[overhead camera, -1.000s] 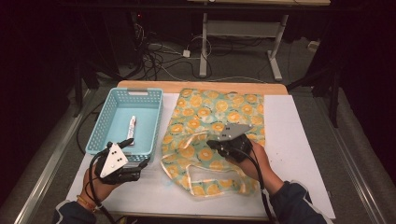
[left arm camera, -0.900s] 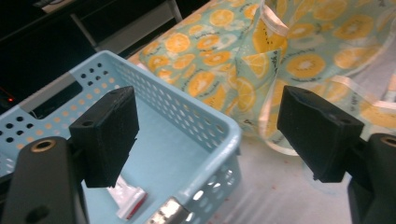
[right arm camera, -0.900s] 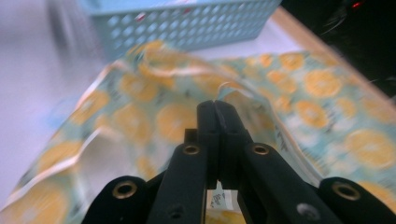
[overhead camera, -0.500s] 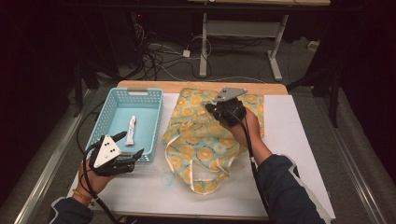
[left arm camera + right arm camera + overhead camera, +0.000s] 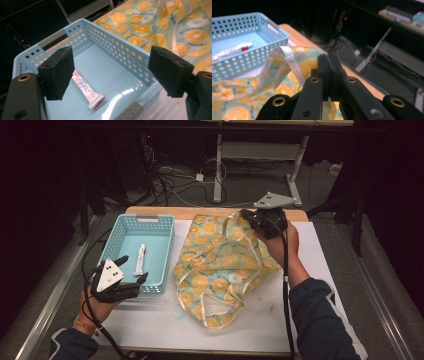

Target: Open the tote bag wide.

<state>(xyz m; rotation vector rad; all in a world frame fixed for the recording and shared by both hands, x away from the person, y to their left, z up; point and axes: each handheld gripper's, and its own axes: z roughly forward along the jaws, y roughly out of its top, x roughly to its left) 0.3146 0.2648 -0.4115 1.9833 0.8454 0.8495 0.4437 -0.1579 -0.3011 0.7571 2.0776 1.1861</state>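
On the table, perforated blue basket (image 5: 120, 240), floppy orange-print bag (image 5: 225, 265) pinched by right gripper (image 5: 248, 218).

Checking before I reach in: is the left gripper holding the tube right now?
No, the left gripper is open, and the tube lies in the basket.

From my right claw (image 5: 329, 65) I look along two black jaws pressed flat together, with the top edge of a bag (image 5: 274, 100) caught between them. The cloth is pale green, printed with orange slices. A translucent whitish handle strap (image 5: 287, 60) loops up just left of the jaws and trails down over the fabric. Beyond it at the upper left stands a light blue perforated basket (image 5: 264, 35); a small white tube (image 5: 230, 51) with a red end lies on its floor. The wooden edge of the tabletop (image 5: 297, 37) runs past the basket. Behind, the room is dark, with cables (image 5: 337, 37) on the floor and a grey metal leg (image 5: 374, 50).
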